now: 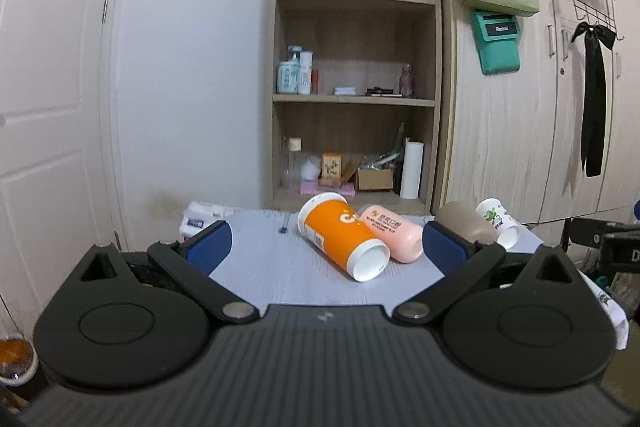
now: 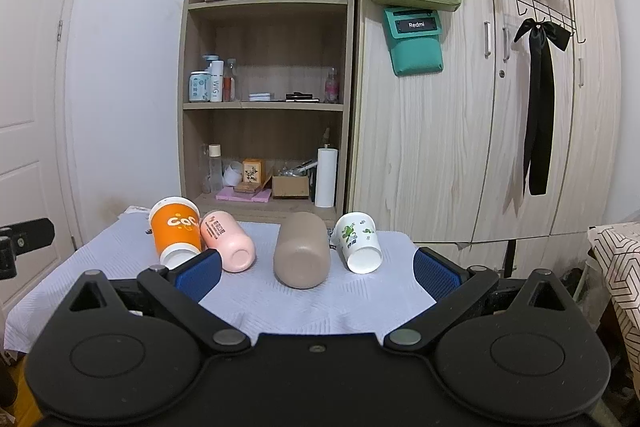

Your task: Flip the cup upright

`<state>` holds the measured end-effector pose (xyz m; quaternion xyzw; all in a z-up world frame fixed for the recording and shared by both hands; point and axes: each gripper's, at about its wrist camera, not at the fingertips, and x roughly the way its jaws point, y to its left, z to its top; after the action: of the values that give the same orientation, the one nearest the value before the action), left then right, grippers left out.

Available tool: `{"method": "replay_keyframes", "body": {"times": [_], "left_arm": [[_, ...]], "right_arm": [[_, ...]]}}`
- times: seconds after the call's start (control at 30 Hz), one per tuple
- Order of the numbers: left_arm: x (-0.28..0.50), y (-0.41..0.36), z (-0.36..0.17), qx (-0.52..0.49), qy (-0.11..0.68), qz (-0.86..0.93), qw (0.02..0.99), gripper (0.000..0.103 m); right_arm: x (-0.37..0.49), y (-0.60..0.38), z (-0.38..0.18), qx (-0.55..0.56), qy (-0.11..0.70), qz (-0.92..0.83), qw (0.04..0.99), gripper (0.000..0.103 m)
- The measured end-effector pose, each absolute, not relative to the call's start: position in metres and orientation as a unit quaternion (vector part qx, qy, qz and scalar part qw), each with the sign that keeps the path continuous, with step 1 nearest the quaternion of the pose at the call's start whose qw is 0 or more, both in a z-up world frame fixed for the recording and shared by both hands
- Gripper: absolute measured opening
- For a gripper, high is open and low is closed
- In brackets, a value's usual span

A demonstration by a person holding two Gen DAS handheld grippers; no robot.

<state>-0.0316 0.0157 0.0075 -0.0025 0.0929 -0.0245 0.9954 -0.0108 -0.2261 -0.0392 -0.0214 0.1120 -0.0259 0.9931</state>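
both grippers are held wide open and nothing is gripped. left gripper (image 1: 326,251) is aimed at the left end of the table (image 1: 256,267); right gripper (image 2: 316,273) is aimed at the middle, where the brown cup (image 2: 302,251) is framed between its blue pads (image 2: 199,274).

four cups are counted, all lying on their sides in a row on the pale cloth: one orange cup (image 2: 176,231), one pink cup (image 2: 228,241), one brown cup and one white cup (image 2: 358,243) with green print. orange and pink are seen touching; the brown and white ones are set apart from each other.

which cup is meant is not said by the task. the orange cup (image 1: 342,239) is judged nearest to the left gripper, lying just ahead and between its pads (image 1: 210,245), its long axis slanted, white rim toward the camera and to the right. the brown cup is judged nearest to the right gripper, straight ahead, its long axis pointed almost along the fingers, its flat end toward the camera. a sideways approach across the axis is judged to be needed before either can be tipped up.

two grippers, one table, one shelf unit (image 2: 264,67) and one wardrobe (image 2: 480,107) are counted.
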Motion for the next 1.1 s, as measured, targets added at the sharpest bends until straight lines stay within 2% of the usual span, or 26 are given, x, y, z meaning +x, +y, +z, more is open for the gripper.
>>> {"method": "replay_keyframes", "body": {"times": [0.53,0.83,1.1], "left_arm": [[-0.031,0.018,0.003,-0.005,0.106,-0.021,0.994,0.103],[-0.007,0.029,-0.002,-0.052,0.156,-0.040,0.986,0.103],[0.048,0.038,0.010,-0.097,0.216,-0.059,0.970,0.103]], "right_arm": [[-0.010,-0.226,-0.041,-0.023,0.117,-0.025,0.993,0.103],[-0.005,-0.225,-0.048,-0.035,0.123,-0.010,0.992,0.103],[0.021,-0.215,-0.041,-0.050,0.058,0.109,0.991,0.103]]}}
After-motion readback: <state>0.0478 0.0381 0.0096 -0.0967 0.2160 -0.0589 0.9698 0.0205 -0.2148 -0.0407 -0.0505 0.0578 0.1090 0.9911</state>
